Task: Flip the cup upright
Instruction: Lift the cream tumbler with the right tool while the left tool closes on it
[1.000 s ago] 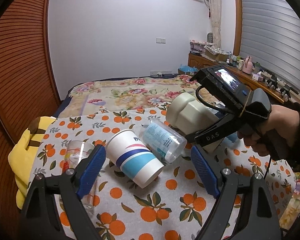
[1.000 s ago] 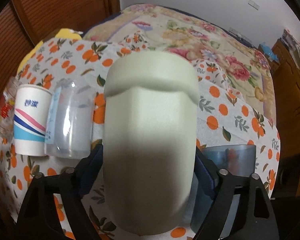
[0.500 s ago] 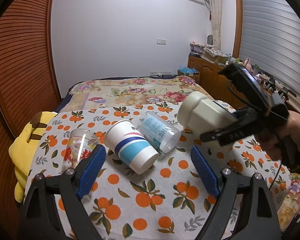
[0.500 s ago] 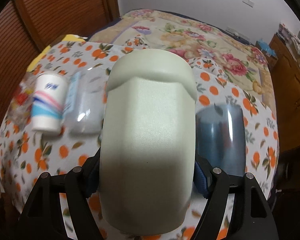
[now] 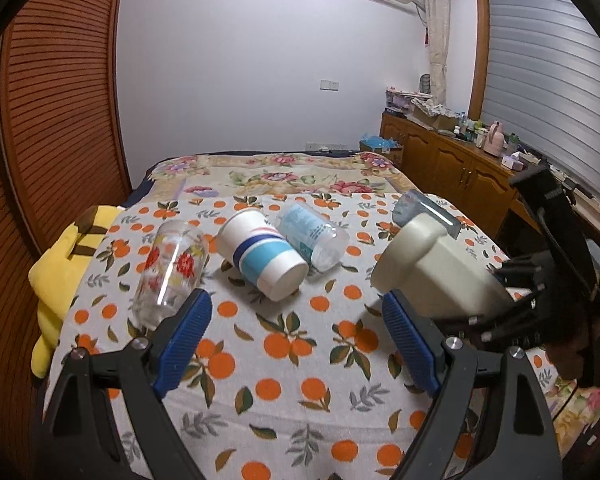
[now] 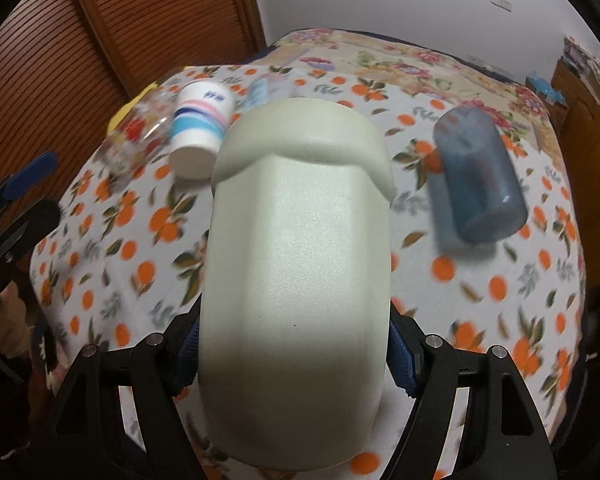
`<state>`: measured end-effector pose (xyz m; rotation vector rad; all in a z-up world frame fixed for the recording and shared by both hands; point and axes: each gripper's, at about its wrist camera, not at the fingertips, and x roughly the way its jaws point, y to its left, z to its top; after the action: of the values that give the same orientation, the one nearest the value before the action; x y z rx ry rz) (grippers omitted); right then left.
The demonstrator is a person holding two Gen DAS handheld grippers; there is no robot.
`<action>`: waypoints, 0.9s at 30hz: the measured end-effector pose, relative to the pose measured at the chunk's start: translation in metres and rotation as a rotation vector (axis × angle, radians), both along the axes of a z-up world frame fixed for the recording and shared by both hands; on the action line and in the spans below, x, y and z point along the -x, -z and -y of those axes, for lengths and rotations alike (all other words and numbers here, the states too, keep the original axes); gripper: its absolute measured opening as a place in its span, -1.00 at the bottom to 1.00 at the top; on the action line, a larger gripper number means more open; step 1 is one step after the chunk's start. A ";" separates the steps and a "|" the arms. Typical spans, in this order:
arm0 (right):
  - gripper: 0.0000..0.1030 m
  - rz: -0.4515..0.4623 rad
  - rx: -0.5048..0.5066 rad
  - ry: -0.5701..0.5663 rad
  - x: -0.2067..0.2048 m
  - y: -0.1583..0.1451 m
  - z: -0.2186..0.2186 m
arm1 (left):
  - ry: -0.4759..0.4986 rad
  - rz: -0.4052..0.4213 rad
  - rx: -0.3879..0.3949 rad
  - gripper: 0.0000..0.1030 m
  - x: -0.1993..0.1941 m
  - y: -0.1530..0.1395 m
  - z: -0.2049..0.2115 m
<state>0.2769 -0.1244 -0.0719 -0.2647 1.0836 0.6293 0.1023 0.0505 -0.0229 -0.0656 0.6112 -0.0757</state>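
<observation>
My right gripper [image 6: 294, 360] is shut on a pale green cup [image 6: 296, 264] and holds it on its side above the table; the cup also shows at the right of the left wrist view [image 5: 436, 276], rim pointing left. My left gripper [image 5: 296, 344] is open and empty, low over the near part of the orange-print tablecloth [image 5: 300, 364]. Lying on their sides are a flowered glass [image 5: 170, 268], a striped paper cup [image 5: 260, 254], a clear plastic cup [image 5: 312, 234] and a blue tumbler [image 6: 478, 176].
A yellow plush toy [image 5: 60, 276] hangs at the table's left edge. A bed with a floral cover [image 5: 276, 176] lies behind the table. A wooden cabinet [image 5: 460, 168] stands at the right, a slatted wooden wall [image 5: 52, 100] at the left.
My right gripper has lifted the green cup up and back toward the near right. My left gripper has pulled back and risen, so the lying cups look farther away.
</observation>
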 end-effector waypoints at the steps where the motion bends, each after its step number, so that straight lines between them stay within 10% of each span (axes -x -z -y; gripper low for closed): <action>1: 0.50 0.003 0.001 -0.006 0.004 0.002 -0.002 | -0.003 -0.005 0.000 0.70 0.001 0.002 0.000; 27: 0.58 0.094 -0.064 -0.005 0.037 -0.009 -0.003 | -0.008 -0.074 0.048 0.70 -0.004 0.017 0.007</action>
<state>0.2400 -0.1209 -0.0632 -0.2392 0.9716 0.6484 0.1063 0.0431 -0.0396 -0.1179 0.6832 -0.0806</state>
